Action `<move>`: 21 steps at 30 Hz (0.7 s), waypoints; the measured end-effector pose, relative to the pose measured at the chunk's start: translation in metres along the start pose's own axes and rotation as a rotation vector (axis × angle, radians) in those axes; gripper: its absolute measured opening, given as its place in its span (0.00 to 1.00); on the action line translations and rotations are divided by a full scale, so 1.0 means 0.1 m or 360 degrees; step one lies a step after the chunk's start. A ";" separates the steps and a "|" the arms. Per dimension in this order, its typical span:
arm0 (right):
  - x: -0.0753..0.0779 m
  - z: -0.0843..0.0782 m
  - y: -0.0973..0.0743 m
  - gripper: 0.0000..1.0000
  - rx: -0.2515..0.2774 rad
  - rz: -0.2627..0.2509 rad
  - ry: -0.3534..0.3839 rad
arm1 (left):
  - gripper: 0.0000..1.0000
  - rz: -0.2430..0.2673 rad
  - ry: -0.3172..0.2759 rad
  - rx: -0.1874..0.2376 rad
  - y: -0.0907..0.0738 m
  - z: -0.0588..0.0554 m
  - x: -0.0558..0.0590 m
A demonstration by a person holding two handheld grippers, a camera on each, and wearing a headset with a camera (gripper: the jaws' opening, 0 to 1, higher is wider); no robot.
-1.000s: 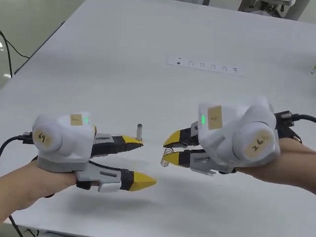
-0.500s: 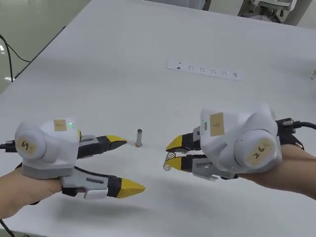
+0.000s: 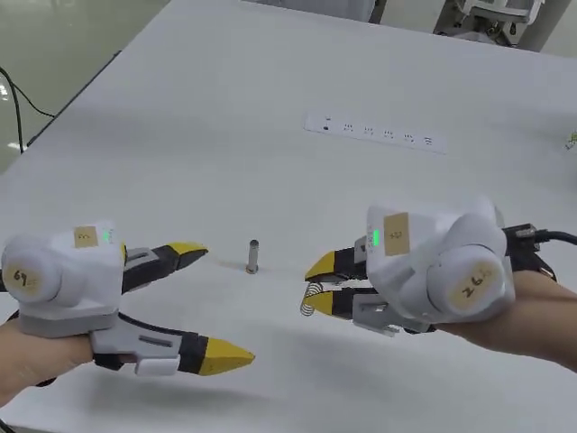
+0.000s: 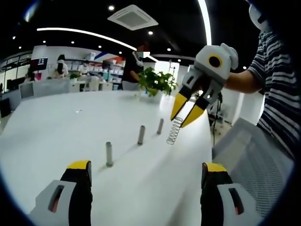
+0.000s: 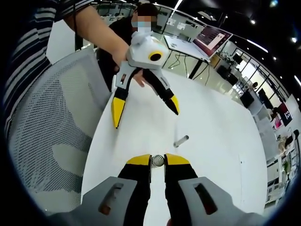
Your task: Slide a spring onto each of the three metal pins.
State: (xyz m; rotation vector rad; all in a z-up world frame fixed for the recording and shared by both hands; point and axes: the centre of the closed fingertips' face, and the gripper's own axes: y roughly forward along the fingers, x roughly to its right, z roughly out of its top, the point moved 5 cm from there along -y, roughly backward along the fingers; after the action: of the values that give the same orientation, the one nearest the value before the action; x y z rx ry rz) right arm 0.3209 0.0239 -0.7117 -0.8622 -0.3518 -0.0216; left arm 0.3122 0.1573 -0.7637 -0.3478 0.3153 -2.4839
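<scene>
Since a second ago the left gripper [image 3: 225, 304] had drawn back to the left. Its upper tip, then just beside the pin [image 3: 253, 256], now stood apart from it. Its jaws gaped wide and held nothing. The right gripper [image 3: 313, 287] had its jaws almost closed, pinching one end of the spring [image 3: 311, 299], to the right of that upright pin. In the left gripper view the spring hung slanting from those yellow tips, near the farthest of three pins [image 4: 141, 134] that stood in a row on the white table [image 3: 225, 135]; whether its lower end touched anything could not be told. A round tag on the left gripper's body read "69", and the right's read "26". Small tan stickers on top of each were too faint to read. Farther back lay a power strip [image 3: 374, 133], its markings illegible.
</scene>
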 end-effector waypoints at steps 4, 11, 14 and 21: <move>0.00 -0.01 0.01 0.07 -0.0009 0.0004 -0.0006 | 0.98 0.0019 0.0004 0.0016 -0.02 0.00 -0.02; 0.00 0.01 0.02 0.07 -0.0016 0.0010 -0.0017 | 0.98 0.0037 -0.0015 0.0046 -0.08 -0.03 -0.04; 0.01 0.01 0.03 0.07 -0.0017 0.0010 -0.0016 | 0.98 0.0040 -0.0023 0.0049 -0.11 -0.04 -0.04; 0.06 0.02 0.07 0.07 -0.0022 0.0014 -0.0019 | 0.98 0.0074 -0.0038 0.0069 -0.17 -0.05 -0.07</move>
State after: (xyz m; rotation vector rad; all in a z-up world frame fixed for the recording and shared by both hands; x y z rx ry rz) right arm 0.3268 0.0306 -0.7138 -0.8779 -0.3596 -0.0109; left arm 0.3066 0.1761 -0.7647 -0.3485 0.2565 -2.4353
